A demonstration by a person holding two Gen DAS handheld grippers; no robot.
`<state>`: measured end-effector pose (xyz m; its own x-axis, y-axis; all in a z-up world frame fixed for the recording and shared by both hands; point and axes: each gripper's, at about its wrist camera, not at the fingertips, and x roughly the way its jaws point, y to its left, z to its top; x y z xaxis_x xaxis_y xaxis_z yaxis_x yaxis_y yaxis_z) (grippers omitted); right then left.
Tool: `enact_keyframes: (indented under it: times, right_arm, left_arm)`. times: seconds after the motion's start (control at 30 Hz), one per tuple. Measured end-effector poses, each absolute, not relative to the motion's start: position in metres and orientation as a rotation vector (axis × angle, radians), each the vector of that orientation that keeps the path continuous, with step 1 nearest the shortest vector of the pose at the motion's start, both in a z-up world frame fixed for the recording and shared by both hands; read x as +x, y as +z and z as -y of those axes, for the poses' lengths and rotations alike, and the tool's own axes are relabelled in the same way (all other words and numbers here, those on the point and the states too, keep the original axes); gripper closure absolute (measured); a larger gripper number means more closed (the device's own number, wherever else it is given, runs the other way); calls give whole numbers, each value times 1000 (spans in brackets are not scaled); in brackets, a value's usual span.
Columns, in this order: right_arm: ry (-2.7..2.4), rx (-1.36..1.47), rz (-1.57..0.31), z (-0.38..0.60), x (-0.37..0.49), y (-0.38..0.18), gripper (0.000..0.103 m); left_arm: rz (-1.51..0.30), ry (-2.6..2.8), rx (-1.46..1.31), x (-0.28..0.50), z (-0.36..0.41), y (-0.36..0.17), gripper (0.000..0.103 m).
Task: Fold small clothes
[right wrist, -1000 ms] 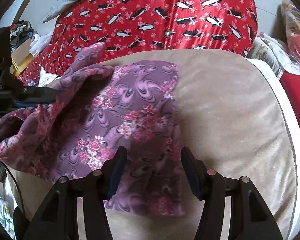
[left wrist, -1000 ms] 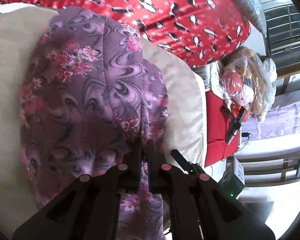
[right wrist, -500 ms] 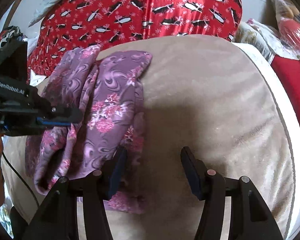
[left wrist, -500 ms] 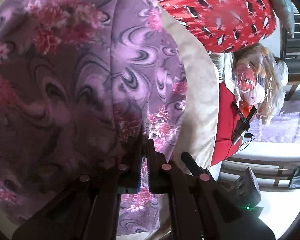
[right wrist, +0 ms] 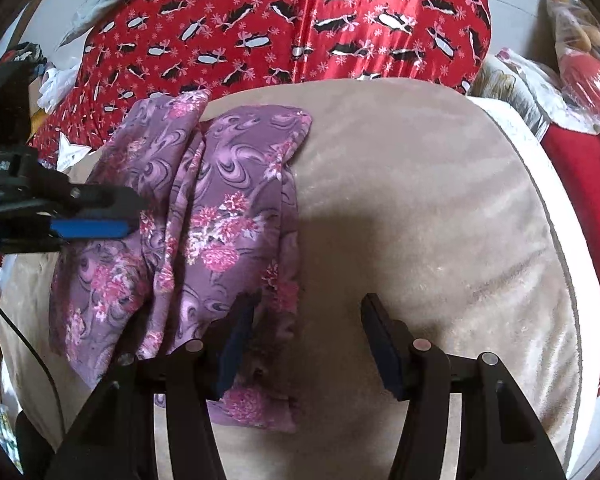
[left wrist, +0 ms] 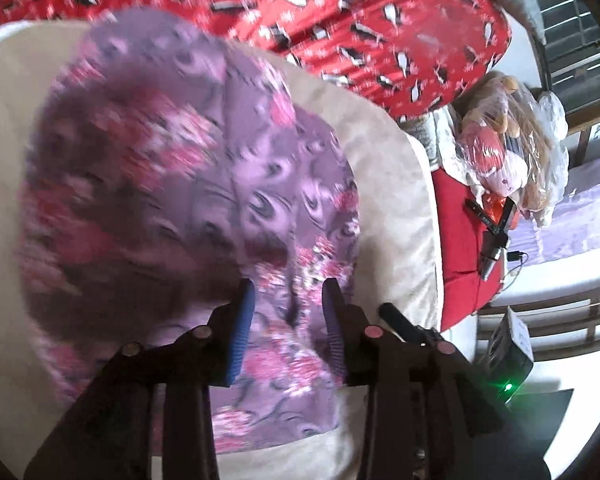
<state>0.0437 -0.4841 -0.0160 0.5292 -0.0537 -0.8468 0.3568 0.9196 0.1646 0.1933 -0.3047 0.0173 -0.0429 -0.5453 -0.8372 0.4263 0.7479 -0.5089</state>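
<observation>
On the beige cushion [right wrist: 420,200] lies the purple garment [right wrist: 220,220]; left jaws opening above it, right jaws apart, empty.

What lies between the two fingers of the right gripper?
In the right wrist view, the right gripper is open over bare beige plush cushion; the purple floral garment reaches only its left finger.

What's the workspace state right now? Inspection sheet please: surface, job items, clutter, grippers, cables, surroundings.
Surface: beige cushion, plush, mostly bare on its right side.
Job's things: purple floral garment, folded lengthwise, lying on the cushion.
Clutter: bagged stuffed toys; black tool on red cloth.
Grippers: left gripper jaws opening over the garment, pads not pressing; right gripper open, empty.
Cables: thin black cable at left edge.
Surroundings: red patterned quilt behind.
</observation>
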Motion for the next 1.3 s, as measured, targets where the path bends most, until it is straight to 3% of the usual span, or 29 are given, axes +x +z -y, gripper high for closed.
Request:
enact_keyframes:
  times: [0.23,0.43,0.67,0.77,0.87,1.07,1.1,1.3]
  right_arm:
    - [-186,441,-932,482,55,-2,45]
    - [-67,564,-905,473,87,-8,43]
    - [-3,589,-933,451,131,-27,41]
    - [25,417,-932,425,134,-19,90]
    - [33,306,-894,413,128,-6,95]
    - [2,382,-785,444,95,20,96]
    - [-13,390,-785,449,93,19,96]
    - [-146,504,-917,492,81,-35,96]
  left_arm:
    - [-1300,-609,-102,228,246,25,60]
    - [-1355,-520,-161,255,205,-8,60]
    - [-1419,-573,-243,258,193,-32,52]
    - [-1411,-578,-242,258,191,-29,52]
    - [-1394,-581,-224,254,193,-21,52]
    - [-1304,-585,-113,244,200,-1,48]
    - [-1297,-573,-76,242,204,-3,44]
    - [-1374,-592,-1,232,225,-34,41]
